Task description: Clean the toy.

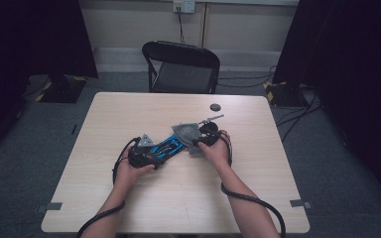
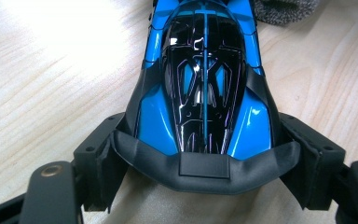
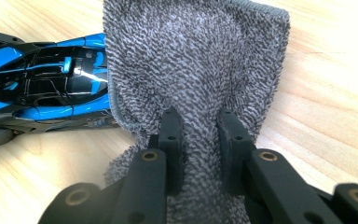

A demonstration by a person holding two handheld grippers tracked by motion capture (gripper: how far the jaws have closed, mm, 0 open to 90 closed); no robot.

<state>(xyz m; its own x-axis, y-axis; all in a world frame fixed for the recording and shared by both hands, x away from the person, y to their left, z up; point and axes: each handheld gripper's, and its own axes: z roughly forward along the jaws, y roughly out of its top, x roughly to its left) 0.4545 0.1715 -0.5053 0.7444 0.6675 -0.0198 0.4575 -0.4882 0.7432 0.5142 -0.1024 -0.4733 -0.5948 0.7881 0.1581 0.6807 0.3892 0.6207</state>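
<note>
L gripper (image 2: 205, 154) clamps blue toy car (image 2: 205, 84) w/ jaws wide; R gripper (image 3: 199, 135) pinches grey cloth (image 3: 196, 56).

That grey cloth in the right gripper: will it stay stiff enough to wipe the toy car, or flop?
Probably floppy: the cloth bunches and folds where the right gripper pinches it. Its looped pile should grip rather than slip. It drapes beside the glossy car, so likely light.

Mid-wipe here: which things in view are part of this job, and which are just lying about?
In the job:
blue toy car, clamped in the left gripper
grey cloth, pinched in the right gripper

Lying about:
small dark disc
black chair behind the table
</note>
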